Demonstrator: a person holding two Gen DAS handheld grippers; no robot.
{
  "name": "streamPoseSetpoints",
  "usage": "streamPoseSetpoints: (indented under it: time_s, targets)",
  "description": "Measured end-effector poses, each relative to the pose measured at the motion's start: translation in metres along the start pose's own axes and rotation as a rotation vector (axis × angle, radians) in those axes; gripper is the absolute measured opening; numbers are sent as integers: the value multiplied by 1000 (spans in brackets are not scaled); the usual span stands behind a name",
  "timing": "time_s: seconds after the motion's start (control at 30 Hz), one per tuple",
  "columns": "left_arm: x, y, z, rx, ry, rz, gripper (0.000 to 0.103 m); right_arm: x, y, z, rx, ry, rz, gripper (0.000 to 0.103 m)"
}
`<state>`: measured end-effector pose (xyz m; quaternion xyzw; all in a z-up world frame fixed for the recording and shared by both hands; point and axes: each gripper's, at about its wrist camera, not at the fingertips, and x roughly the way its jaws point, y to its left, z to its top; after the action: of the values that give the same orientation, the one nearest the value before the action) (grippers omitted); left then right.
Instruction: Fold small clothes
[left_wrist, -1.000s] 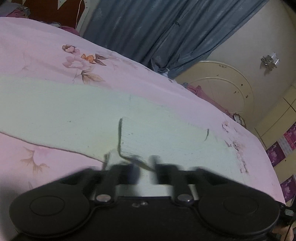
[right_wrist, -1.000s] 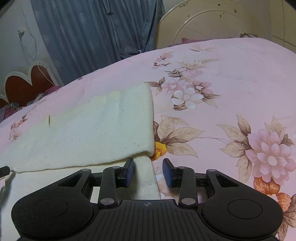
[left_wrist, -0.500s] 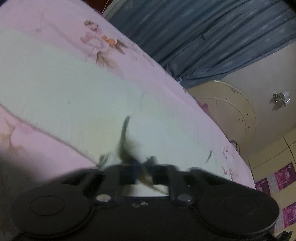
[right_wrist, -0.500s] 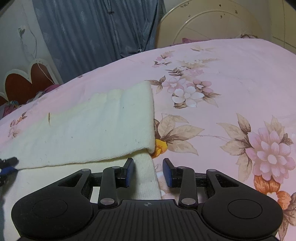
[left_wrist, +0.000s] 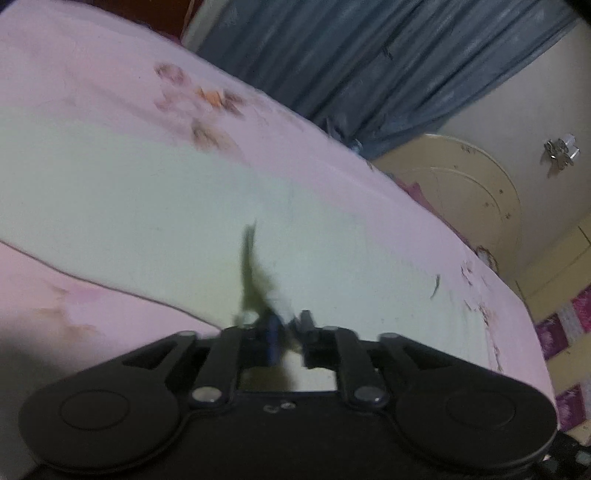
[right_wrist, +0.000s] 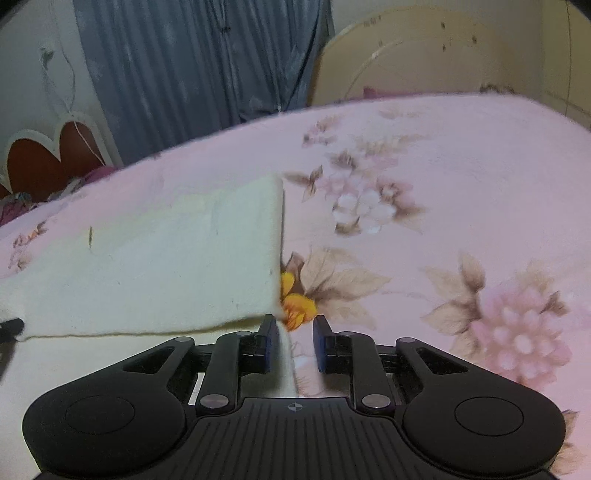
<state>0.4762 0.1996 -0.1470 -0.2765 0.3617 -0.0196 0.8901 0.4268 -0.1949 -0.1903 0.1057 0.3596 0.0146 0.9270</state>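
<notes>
Grabbing both corners of the cream knitted garment (right_wrist: 155, 266), which is lying on the pink floral bed (right_wrist: 461, 155)

Left claw (left_wrist: 287, 325) is seemingly pinching cloth (blurry); right claw (right_wrist: 294, 341) is closing around the edge, not yet clamped. Get both grips firm before lifting evenly.

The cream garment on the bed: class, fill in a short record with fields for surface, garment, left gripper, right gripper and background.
surface: pink floral bedsheet
garment: cream knit garment, lying flat, one layer folded over another
left gripper: left gripper, jaws narrow, just reopened slightly, a pinched-up bit of the garment between them; frame blurred
right gripper: right gripper, jaws just closing, still apart, straddling the garment's lower-layer edge
background: blue curtain, cream headboard
</notes>
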Motion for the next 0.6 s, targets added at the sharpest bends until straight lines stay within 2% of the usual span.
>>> streamPoseSetpoints:
  time_s: [0.03, 0.1, 0.23, 0.4, 0.47, 0.5, 0.53, 0.57, 0.6]
  targets:
    - [-12, -3, 0, 38, -50, 27, 18, -5, 0, 3, -6, -22, 4, 20]
    - [-19, -9, 3, 101, -89, 57, 18, -9, 3, 12, -22, -59, 22, 20]
    - [0, -22, 22, 154, -99, 17, 18, 20, 15, 39, -35, -61, 65, 20]
    - [48, -40, 24, 247, -7, 26, 18, 76, 43, 64, -116, -12, 101, 20]
    - [56, -41, 18, 281, -4, 50, 18, 90, 52, 67, -186, -10, 115, 20]
    - [56, -40, 16, 292, -12, 53, 17, 97, 52, 68, -222, -15, 110, 20]
    - [52, -34, 13, 293, -18, 54, 16, 107, 47, 69, -245, -11, 56, 20]
    - [51, -32, 12, 293, -22, 55, 15, 118, 37, 70, -220, 8, 8, 20]
    - [51, -32, 12, 296, -24, 53, 15, 124, 19, 74, -147, 0, 21, 19]
